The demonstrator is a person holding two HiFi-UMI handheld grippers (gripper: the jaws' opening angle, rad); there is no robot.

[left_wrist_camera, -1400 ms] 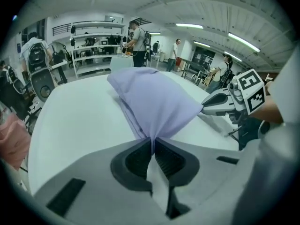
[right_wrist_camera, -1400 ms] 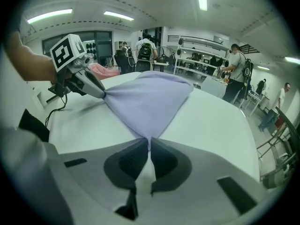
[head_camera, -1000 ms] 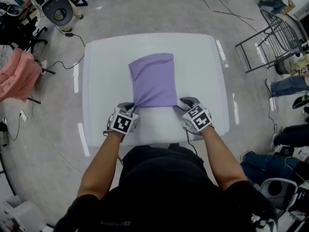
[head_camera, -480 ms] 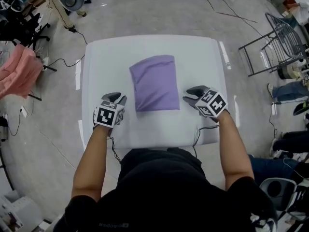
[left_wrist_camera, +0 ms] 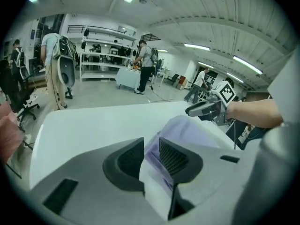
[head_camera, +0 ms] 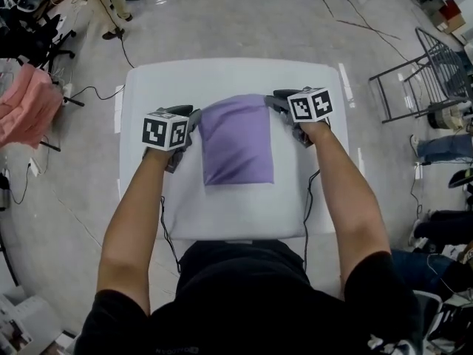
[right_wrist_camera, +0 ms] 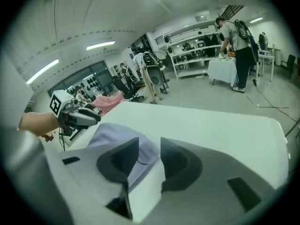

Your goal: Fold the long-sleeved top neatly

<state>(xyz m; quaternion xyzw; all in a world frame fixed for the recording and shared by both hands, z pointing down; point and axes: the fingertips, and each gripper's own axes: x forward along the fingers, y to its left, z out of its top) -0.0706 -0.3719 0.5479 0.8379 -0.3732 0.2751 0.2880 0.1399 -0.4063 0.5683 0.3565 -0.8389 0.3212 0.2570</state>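
Observation:
The purple long-sleeved top lies folded into an upright rectangle in the middle of the white table. My left gripper hovers at the top's far left corner and my right gripper at its far right corner. In the left gripper view the jaws stand apart after just opening, with the purple cloth showing in the gap just beyond the tips, not pinched. In the right gripper view the jaws have narrowed a little and stay parted, the top's corner just past them.
A pink garment hangs off to the left. A metal folding rack and a seated person's legs are at the right. Cables run over the floor around the table. People stand at shelves far behind.
Both grippers let go of the top's near edge, swung out to its sides and moved away from me to its far corners. The top stays flat as a folded rectangle.

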